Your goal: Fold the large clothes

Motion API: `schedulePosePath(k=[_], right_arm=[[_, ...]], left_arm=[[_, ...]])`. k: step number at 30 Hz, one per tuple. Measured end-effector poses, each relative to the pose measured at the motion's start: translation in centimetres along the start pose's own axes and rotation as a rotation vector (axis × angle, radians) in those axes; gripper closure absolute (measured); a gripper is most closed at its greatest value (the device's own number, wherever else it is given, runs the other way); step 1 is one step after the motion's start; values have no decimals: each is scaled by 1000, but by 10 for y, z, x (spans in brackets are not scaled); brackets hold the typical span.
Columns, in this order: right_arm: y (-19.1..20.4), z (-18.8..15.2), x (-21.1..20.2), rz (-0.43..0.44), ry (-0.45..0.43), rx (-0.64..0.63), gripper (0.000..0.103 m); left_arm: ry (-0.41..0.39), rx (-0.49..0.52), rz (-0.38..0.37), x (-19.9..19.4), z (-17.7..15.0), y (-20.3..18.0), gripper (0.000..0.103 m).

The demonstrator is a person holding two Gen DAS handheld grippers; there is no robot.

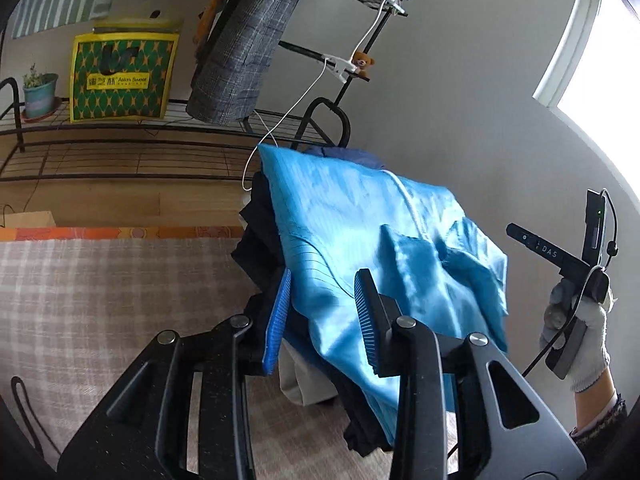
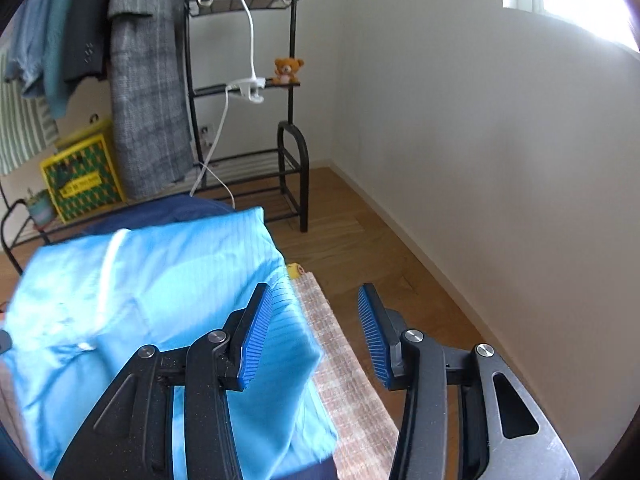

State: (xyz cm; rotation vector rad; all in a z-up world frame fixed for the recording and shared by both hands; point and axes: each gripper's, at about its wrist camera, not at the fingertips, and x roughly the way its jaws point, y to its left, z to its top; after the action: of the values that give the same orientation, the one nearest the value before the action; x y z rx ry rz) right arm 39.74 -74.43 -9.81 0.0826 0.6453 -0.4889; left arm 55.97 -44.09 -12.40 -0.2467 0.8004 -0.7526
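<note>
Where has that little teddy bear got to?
The teddy bear sits on a narrow shelf of the black metal rack against the far wall, right beside the white clip-on lamp, above the folded blue garment.

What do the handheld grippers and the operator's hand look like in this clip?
Both the left gripper and the right gripper have black linkage arms with silver pivot pins and ribbed blue finger pads. The right hand wears a white knit glove; a black cable runs past it.

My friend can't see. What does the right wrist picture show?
The right gripper hangs open beside a folded bright blue garment lying on a checked cloth; its left finger overlaps the garment's edge. Behind are a black rack with a teddy bear, a grey coat and a white wall.
</note>
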Motion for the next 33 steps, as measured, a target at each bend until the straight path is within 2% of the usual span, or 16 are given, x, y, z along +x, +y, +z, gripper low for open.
schedulePosePath(k=[8,15,19,27,33], right_arm=[[13,18,-77,40,-57,-24,59],[15,31,-173,68,-141,-43,58],[10,36,-238,79,-202,-44,53],[0,23,-337,137,-275,23,52],[11,-5,-377,175,-267,11,51]], left_arm=[[-77,43,-3,-94,14,-36,70],[-167,94,-1,-197,24,-77,70],[-212,137,-7,-256,23,-101,70],[-246,203,-11,-347,-7,-137,70],[-238,268,13,-395,-49,-155,70]])
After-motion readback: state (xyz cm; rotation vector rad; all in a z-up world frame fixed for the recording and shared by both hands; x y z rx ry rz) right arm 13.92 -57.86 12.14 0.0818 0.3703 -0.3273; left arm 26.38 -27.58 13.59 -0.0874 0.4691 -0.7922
